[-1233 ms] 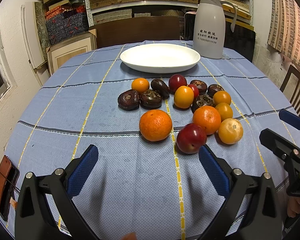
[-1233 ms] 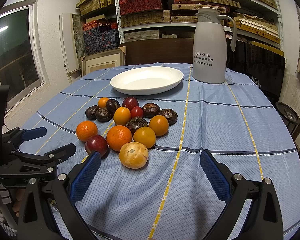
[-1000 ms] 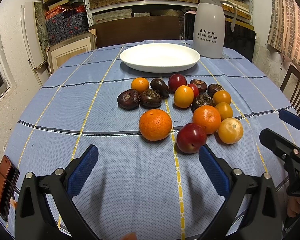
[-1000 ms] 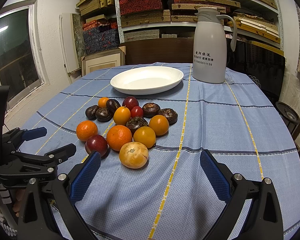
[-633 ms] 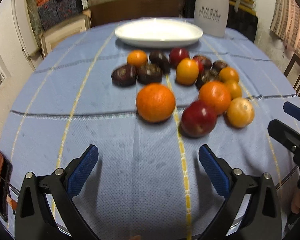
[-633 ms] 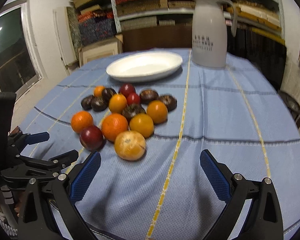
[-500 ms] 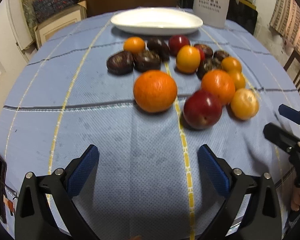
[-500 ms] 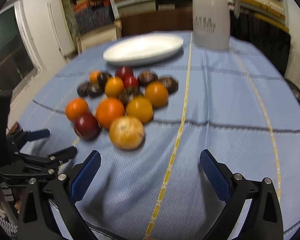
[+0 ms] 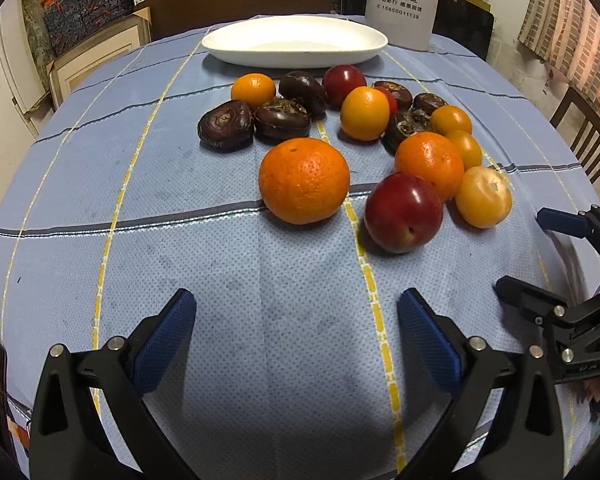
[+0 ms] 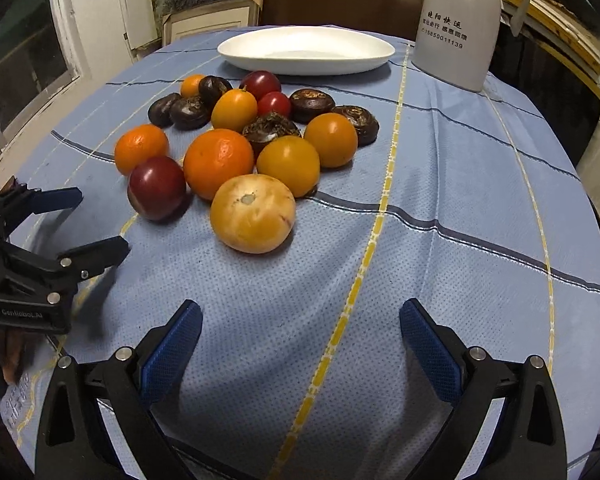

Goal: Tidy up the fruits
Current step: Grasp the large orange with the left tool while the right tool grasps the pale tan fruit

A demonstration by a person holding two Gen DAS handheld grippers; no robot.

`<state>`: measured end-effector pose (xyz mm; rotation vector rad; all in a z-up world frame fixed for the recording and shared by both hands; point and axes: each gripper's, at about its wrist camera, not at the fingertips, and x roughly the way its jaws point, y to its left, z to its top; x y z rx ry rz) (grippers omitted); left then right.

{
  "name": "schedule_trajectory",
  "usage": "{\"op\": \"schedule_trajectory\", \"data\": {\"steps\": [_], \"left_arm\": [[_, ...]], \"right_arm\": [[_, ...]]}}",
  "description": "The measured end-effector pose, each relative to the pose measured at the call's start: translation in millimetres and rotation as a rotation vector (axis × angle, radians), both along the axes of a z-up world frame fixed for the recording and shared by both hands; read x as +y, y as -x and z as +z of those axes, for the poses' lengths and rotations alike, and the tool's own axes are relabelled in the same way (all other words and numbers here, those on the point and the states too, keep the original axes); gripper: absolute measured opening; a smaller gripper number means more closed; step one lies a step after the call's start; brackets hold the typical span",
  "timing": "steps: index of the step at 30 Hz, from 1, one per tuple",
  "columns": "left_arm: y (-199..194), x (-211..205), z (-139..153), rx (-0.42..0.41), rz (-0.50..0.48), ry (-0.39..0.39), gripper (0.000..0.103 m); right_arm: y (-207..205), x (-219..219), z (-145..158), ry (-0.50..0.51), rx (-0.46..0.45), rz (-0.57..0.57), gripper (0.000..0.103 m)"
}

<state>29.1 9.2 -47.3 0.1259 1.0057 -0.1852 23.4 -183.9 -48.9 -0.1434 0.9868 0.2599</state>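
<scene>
Left gripper (image 9: 296,328) low over the cloth-covered counter (image 9: 160,248), jaws spread wide, nothing between them; its blue pads (image 9: 164,344) frame bare cloth just short of the fruit. Fruit lies in one loose cluster mid-counter. Far left of the cluster, a dark chestnut (image 9: 226,125) touching a second dark one (image 9: 282,118), with a small orange fruit (image 9: 253,90) behind them. Nearest the left gripper, a big orange (image 9: 304,181) sits alone on a grey stripe, just beside a yellow stripe. To its right a red plum (image 9: 403,212) touches a second orange (image 9: 429,166); a pale yellow fruit (image 9: 483,197) lies just beside both, at the cluster's right edge. Behind these, more yellow-orange, red and dark pieces crowd together. A white plate (image 9: 296,42) stands beyond the cluster, holding nothing, with a white jug (image 9: 402,0) at its right. Right gripper (image 10: 300,332) also low over the cloth, jaws spread wide, holding nothing; from its view the pale yellow fruit (image 10: 253,213) lies ahead and slightly left of centre, the plum (image 10: 157,188) farther left, and the left gripper's fingers (image 10: 96,254) at the left edge.
</scene>
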Motion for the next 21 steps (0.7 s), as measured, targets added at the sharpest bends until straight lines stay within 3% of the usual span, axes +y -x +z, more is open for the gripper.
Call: {"op": "schedule_trajectory", "data": {"steps": [7,13,19,21], "left_arm": [[-27.3,-3.6,1.5,-0.012,0.004,-0.013,0.099],[-35.8,-5.1,7.7,-0.102,-0.046,-0.081,0.099],[-40.6,-0.8,14.6,-0.125,-0.135,0.019,0.099],[-41.0,0.4,16.7,-0.138,-0.148,0.036,0.096]], "right_arm": [[-18.3,8.0,-0.4,-0.010,-0.009,0.029,0.100],[-38.9,10.2,7.3,-0.157,-0.038,0.043,0.100],[-40.3,12.7,5.2,-0.181,-0.037,0.091,0.067],[-38.5,14.0,4.9,-0.184,-0.041,0.102,0.067]]}}
